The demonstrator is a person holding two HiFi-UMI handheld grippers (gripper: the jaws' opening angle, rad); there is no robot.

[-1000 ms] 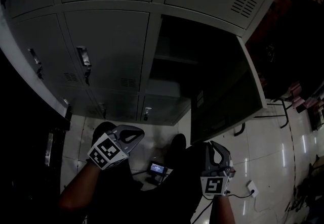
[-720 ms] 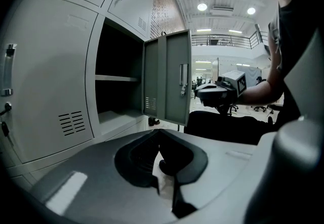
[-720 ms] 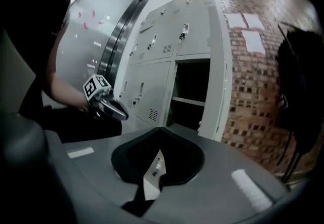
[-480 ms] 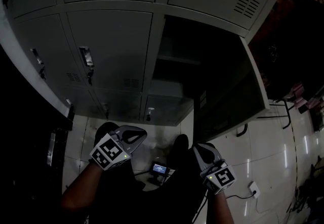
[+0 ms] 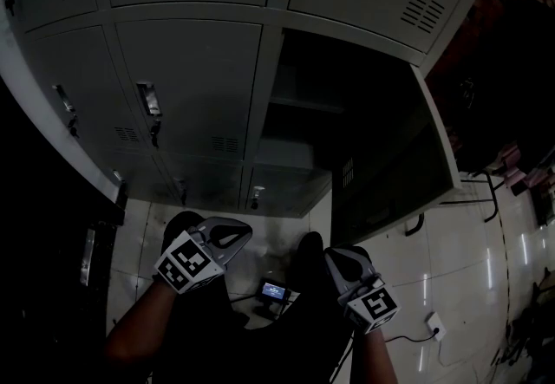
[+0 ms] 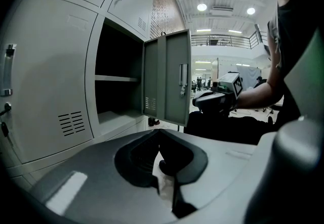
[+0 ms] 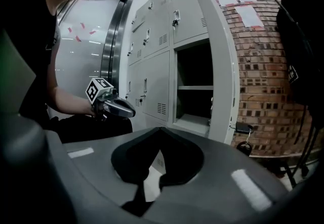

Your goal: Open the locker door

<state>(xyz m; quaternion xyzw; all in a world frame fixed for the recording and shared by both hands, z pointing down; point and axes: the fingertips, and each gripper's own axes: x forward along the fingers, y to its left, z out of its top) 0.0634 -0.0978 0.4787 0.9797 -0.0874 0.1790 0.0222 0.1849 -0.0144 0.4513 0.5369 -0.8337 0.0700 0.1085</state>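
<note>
Right now I am holding both grippers low in front of my legs, and neither is carrying anything. The left gripper (image 6: 160, 133) is showing its jaws pressed together with nothing between them, and the right gripper (image 7: 161, 130) is showing the same. I am judging that they are idling like this because the job looks finished, so no grip is wanted.

Further out, the locker door (image 5: 395, 170) is standing swung wide to the right of its compartment (image 5: 303, 126), well apart from both grippers. Its handle (image 6: 183, 81) is showing on the outer face in the left gripper view. The compartment is lying open and dark, with a shelf (image 6: 116, 79) crossing it, while the neighbouring door (image 5: 186, 79) to its left is sitting closed.

Against the head view of a second ago, the right gripper is sitting a little further left and higher, and its marker cube is twisted round. The left gripper is hardly shifting at all. The door is hanging at the same wide angle as before, so I am reading this as a pause after the opening.
</note>
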